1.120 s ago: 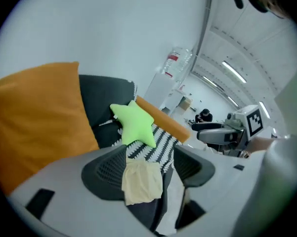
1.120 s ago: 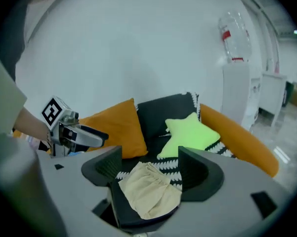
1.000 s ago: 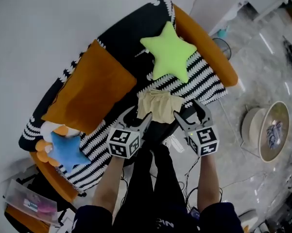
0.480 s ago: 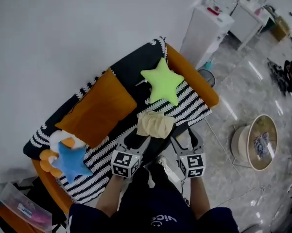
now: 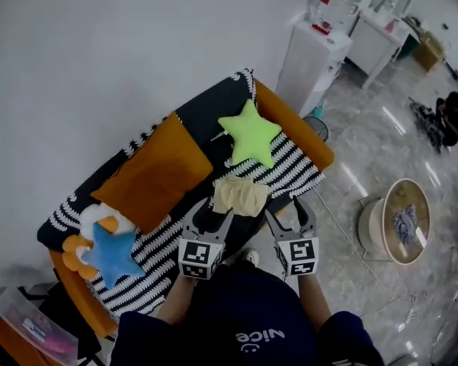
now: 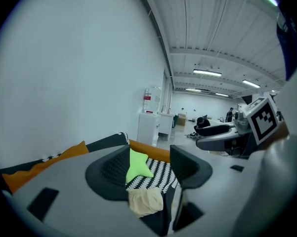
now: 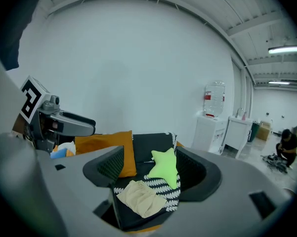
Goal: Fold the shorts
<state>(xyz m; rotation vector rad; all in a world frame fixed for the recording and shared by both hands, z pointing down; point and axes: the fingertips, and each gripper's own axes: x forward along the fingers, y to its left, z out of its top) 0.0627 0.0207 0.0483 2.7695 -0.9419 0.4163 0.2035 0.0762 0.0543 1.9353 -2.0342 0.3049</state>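
A plain white wall point(image 5: 99, 52) backed an orange sofa point(image 5: 297, 128) draped with a striped throw point(image 5: 289, 165). A white water dispenser point(image 5: 312, 56) stood beside it on glossy grey floor point(image 5: 381, 158), under ceiling strip lights point(image 6: 206, 73).

Head view overhead — both gripper views share the sofa point(image 5: 299, 130).

The pale beige cloth shorts point(image 5: 240, 195) lie before me, folded into a small, rumpled bundle, flat on the seat of the orange sofa point(image 5: 303, 137), near its front edge.
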